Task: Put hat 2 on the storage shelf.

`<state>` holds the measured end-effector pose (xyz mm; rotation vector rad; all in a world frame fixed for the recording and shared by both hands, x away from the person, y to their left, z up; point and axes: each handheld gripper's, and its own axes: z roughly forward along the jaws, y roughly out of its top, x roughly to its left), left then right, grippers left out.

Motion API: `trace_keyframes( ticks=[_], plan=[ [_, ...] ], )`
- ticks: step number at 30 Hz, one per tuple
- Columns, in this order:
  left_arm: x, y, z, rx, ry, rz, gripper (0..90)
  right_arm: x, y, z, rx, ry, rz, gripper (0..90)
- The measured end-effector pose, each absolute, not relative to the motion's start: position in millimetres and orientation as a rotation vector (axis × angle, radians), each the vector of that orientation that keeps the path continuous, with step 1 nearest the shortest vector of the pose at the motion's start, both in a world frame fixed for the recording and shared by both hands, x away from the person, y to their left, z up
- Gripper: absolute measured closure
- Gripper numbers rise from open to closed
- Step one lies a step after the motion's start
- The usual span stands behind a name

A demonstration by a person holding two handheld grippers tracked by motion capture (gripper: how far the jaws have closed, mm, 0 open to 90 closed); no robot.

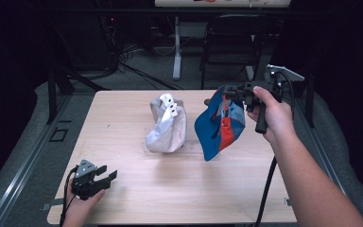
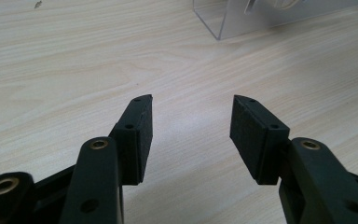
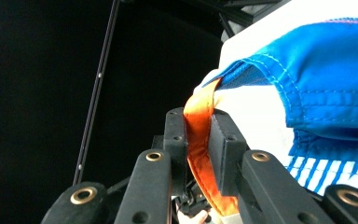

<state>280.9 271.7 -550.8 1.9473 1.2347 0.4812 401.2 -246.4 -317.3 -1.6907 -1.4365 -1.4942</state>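
Table: pale wood (image 1: 137,189), dark room behind.
Right gripper (image 1: 227,92): jaws clamped on orange strap (image 3: 200,135); blue cap (image 1: 217,125) hangs above table's right side.
Left gripper (image 1: 105,176): jaws wide apart, empty, near-left corner.
Grey cap (image 1: 168,125): mid-table; its clear stand (image 2: 223,21) cut off.

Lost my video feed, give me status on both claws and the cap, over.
Right claw shut on blue cap by its orange strap, cap hanging above table. Left claw open, unloaded. Grey cap sits beside it.
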Motion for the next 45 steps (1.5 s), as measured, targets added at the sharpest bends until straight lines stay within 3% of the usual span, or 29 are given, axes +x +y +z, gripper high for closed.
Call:
trace_keyframes(
  ticks=[20,45],
  plan=[
    [281,273,-551,1.928,1.234,0.487,49.7,423,-246,-320,-1.811,-1.399,-1.513,78.4],
    [281,273,-551,1.930,1.232,0.486,49.7,426,-244,-329,-1.868,-1.362,-1.514,78.2]
  ],
)
